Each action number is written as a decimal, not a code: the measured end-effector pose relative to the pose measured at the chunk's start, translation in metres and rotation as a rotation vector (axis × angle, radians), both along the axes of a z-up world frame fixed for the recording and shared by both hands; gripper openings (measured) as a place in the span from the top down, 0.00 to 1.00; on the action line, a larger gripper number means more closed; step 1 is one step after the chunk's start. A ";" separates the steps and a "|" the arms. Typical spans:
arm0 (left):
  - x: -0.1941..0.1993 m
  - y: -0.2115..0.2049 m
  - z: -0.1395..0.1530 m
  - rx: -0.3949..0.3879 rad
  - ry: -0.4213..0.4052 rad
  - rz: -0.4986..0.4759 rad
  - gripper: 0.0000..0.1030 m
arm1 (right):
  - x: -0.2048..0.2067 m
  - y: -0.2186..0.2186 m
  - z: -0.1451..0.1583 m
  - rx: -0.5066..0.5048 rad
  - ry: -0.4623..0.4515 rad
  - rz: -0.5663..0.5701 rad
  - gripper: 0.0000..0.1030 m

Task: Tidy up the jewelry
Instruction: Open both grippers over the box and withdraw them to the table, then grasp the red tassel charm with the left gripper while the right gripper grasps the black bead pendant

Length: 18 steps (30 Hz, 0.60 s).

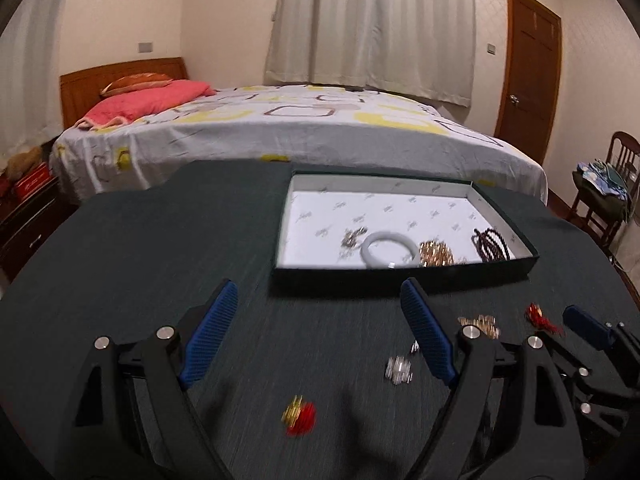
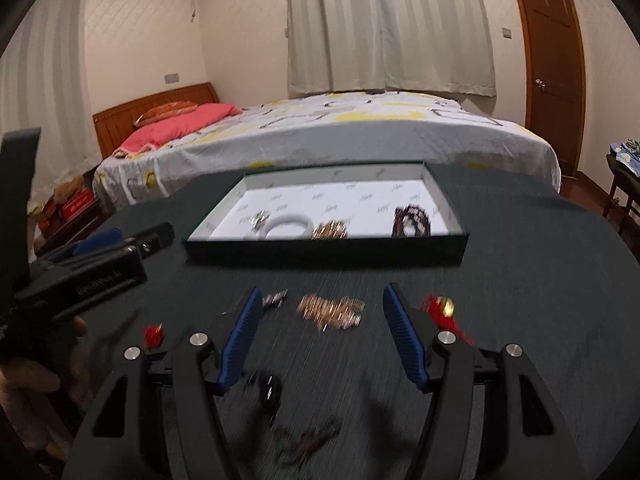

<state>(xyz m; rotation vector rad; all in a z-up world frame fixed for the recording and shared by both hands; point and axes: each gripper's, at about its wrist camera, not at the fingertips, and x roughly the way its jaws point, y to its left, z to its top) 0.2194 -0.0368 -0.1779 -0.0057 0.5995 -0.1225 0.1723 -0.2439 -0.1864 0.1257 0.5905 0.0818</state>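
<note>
A shallow dark green box with white lining stands on the dark table. In it lie a white bangle, a gold chain pile, a dark bead bracelet and a small silver piece. My left gripper is open and empty above the table, short of the box. A red-and-gold piece and a silver piece lie between its fingers. My right gripper is open and empty, with a gold chain pile between its tips. A red tasselled piece lies to its right.
A bed with a patterned sheet stands beyond the table. A wooden door and a chair are at the right. The left gripper's body fills the left of the right wrist view. Small dark pieces lie near the table's front.
</note>
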 end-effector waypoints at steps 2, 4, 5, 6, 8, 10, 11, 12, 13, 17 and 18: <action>-0.010 0.005 -0.004 0.003 0.013 0.009 0.21 | -0.005 0.004 -0.003 -0.004 0.009 0.007 0.41; -0.022 0.013 -0.009 0.016 0.030 0.022 0.21 | -0.008 0.008 -0.007 -0.009 0.019 0.015 0.45; -0.026 0.017 -0.011 0.019 0.035 0.029 0.21 | -0.009 0.010 -0.009 -0.007 0.028 0.021 0.45; -0.030 0.021 -0.012 0.020 0.040 0.035 0.21 | -0.011 0.011 -0.011 -0.005 0.033 0.022 0.45; -0.038 0.031 -0.017 0.016 0.056 0.053 0.21 | -0.012 0.013 -0.014 -0.010 0.042 0.024 0.47; -0.044 0.040 -0.020 0.017 0.066 0.070 0.21 | -0.010 0.018 -0.018 -0.019 0.060 0.035 0.52; -0.046 0.044 -0.022 0.017 0.070 0.079 0.21 | -0.009 0.020 -0.020 -0.025 0.070 0.037 0.53; -0.047 0.047 -0.023 0.019 0.072 0.084 0.21 | -0.008 0.021 -0.022 -0.026 0.082 0.040 0.53; -0.048 0.050 -0.024 0.022 0.074 0.091 0.21 | -0.008 0.023 -0.024 -0.025 0.090 0.041 0.53; -0.048 0.055 -0.028 0.024 0.084 0.095 0.21 | -0.001 0.032 -0.033 -0.039 0.143 0.054 0.58; -0.047 0.055 -0.029 0.022 0.089 0.092 0.21 | 0.000 0.034 -0.036 -0.044 0.157 0.060 0.59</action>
